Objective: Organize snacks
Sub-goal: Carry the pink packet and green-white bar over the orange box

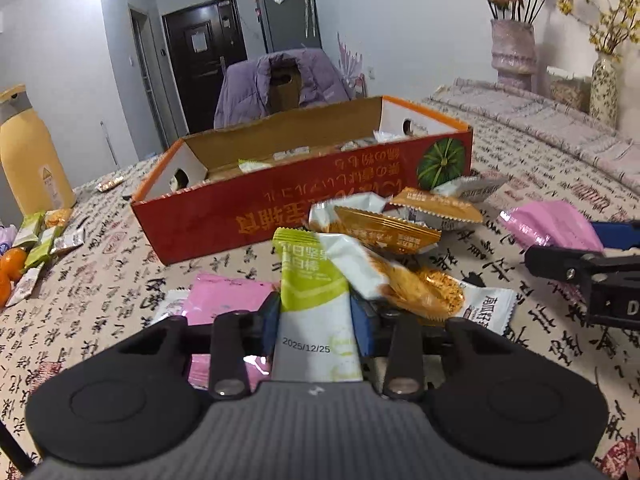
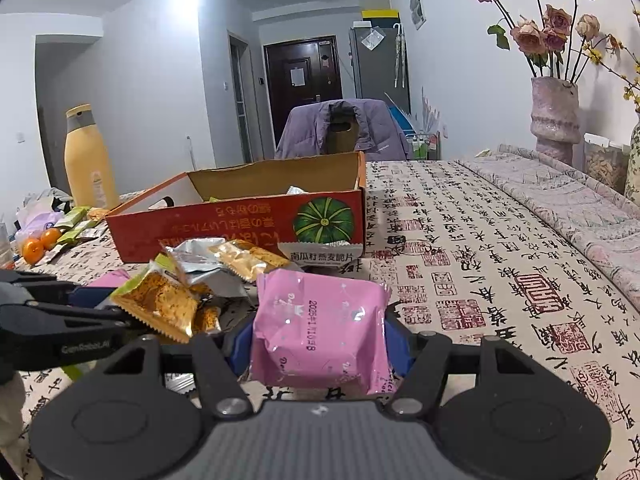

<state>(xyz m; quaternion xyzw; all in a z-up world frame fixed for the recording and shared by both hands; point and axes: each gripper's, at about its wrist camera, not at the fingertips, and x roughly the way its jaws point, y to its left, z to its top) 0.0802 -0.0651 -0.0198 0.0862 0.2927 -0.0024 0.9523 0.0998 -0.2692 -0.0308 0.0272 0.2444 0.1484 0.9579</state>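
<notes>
Now a green packet (image 1: 316, 300) is clamped in the left gripper (image 1: 316, 312), a pink packet (image 2: 320, 328) in the right gripper (image 2: 320, 336). Further, loose snacks (image 1: 384, 232) are left on the table (image 2: 480, 264); few are seen inside the box (image 1: 280, 200).

Box contents (image 1: 288, 156) mostly hidden behind the red box (image 1: 248, 216) front wall. My green packet (image 1: 312, 312) lower end hidden under my left gripper body. Oranges (image 1: 10, 272) cut by frame edge. Far packets (image 1: 36, 248) too small to read. Right vase (image 2: 634, 168) cut off.
</notes>
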